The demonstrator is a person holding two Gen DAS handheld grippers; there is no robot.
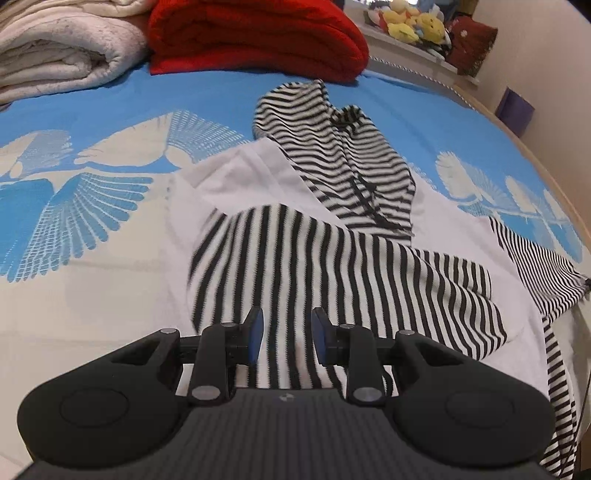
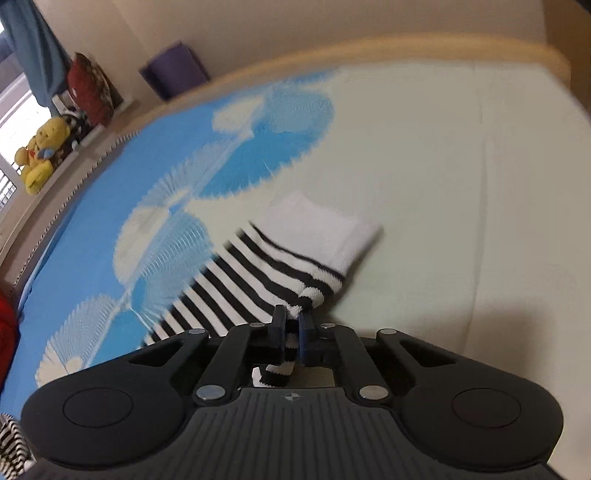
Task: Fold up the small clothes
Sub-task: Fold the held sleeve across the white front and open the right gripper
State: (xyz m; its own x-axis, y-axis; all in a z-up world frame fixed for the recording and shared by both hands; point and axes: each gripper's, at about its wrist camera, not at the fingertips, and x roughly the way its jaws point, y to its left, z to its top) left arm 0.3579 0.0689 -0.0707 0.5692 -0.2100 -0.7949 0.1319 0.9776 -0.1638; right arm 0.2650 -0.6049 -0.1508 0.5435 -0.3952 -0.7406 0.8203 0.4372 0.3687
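A small black-and-white striped hooded top point(image 1: 332, 236) with white panels lies spread on the blue and cream bedsheet point(image 1: 110, 110). Its hood point(image 1: 332, 147) points away from me. My left gripper point(image 1: 287, 334) hovers open just above a folded-over striped part, with nothing between its blue pads. My right gripper point(image 2: 291, 325) is shut on the striped sleeve point(image 2: 258, 273) near its white cuff point(image 2: 325, 229) and holds it lifted over the sheet point(image 2: 443, 184).
A folded red blanket point(image 1: 255, 37) and a cream blanket point(image 1: 62, 48) lie at the far side of the bed. Plush toys point(image 1: 413, 20) sit on a ledge behind. The wooden bed edge point(image 2: 369, 44) and a purple box point(image 2: 173, 70) lie beyond the sheet.
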